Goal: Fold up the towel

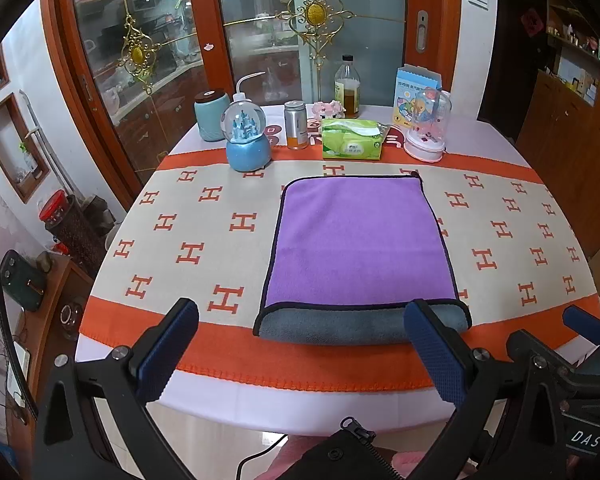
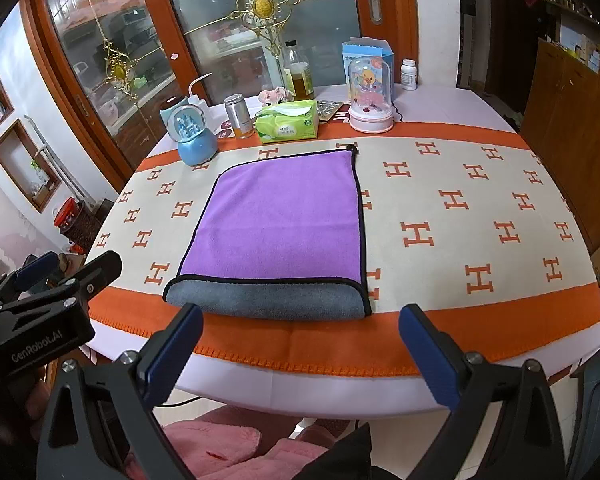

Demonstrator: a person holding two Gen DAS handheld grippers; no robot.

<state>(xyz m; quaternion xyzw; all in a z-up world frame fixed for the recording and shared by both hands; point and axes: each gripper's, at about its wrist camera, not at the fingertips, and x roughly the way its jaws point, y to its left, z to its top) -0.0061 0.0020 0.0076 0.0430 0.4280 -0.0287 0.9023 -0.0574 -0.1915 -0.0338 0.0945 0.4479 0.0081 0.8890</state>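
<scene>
Left gripper first: jaws spread wide, nothing between them, its 2 blue pads hanging over the near edge of the table. The right pad sits in front of the towel's near right corner in this view; whether it touches the cloth, I cannot tell. Right gripper: same story, jaws wide apart and empty, poised above the near edge, both pads short of the towel.

Just beyond the pads, the towel lies flat on the orange-and-cream runner, roughly mid-table and close to the near edge. It is folded over: purple face up, black trim all round, and a grey band of the underside showing along the near fold.

Further out, along the far edge, a row of things: blue snow globe, silver can, green tissue pack, a clear-domed pink toy, oil bottle and a blue carton behind.

Now the differences. The left wrist view catches a teal jar in full at the far left; the right wrist view half hides it behind the globe. The right wrist view alone shows a white pill bottle and a foil blister pack. Each camera also sees the other gripper at its side.
</scene>
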